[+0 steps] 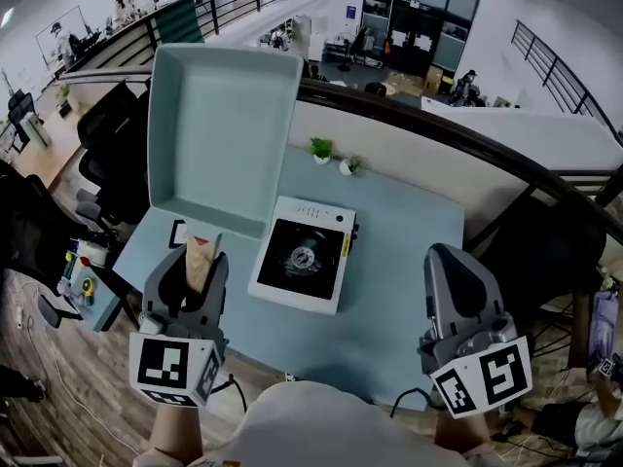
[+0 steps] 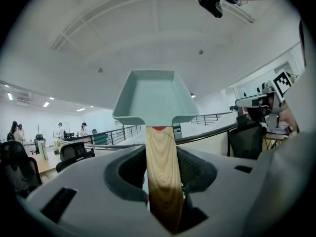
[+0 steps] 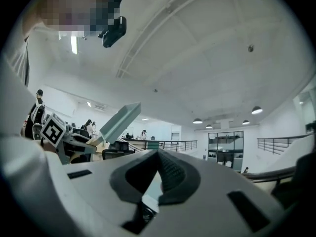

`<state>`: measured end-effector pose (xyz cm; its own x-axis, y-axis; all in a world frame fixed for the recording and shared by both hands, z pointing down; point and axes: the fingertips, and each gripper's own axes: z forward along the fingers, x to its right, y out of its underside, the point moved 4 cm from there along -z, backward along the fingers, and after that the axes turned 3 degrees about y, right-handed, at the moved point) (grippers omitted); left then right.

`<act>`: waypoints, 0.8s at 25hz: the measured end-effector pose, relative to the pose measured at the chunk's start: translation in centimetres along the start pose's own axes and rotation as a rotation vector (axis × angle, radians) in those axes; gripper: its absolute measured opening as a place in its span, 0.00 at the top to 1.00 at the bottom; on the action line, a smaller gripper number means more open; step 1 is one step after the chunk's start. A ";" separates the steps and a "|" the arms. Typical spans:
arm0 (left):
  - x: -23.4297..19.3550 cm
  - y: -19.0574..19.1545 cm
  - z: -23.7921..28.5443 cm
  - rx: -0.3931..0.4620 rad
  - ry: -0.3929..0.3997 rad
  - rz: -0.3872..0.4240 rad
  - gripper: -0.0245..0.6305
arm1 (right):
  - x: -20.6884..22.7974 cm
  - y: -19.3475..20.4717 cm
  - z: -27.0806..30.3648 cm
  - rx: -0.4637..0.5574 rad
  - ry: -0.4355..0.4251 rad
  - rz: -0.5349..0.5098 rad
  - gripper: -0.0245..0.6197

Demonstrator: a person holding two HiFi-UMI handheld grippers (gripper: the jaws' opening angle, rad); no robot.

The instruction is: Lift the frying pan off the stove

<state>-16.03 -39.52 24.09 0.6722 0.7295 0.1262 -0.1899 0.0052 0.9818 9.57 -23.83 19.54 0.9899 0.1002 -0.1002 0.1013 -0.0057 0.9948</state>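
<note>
Between the jaws of the left tool (image 2: pixel 162 154) stands a wooden handle (image 2: pixel 163 186), pinched on both sides. Above it the pale green square frying pan (image 1: pixel 219 134) is raised in the air, clear of the white stove (image 1: pixel 304 253) on the blue desk (image 1: pixel 409 251). At the desk's near edge, the right tool (image 1: pixel 458 295) hovers empty, jaws pressed together.

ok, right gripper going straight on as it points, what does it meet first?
Looks free: the right gripper, shut and empty, points up into open air. The frying pan hangs well left of that line. Depth's unclear though.
</note>
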 end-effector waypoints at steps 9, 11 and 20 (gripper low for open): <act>0.1 0.0 0.0 -0.025 0.004 0.013 0.71 | 0.2 0.9 -0.1 -0.022 -0.010 0.016 0.95; 0.3 0.2 0.0 -0.030 0.006 0.011 0.71 | 0.3 1.2 -0.3 -0.026 -0.007 0.020 0.95; 0.0 0.4 0.0 -0.046 0.008 0.012 0.71 | 0.3 1.8 -0.3 -0.044 -0.003 0.027 0.95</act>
<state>-16.09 -39.47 24.45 0.6642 0.7350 0.1365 -0.2305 0.0276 0.9727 10.02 -23.49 21.28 0.9925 0.0977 -0.0731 0.0699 0.0357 0.9969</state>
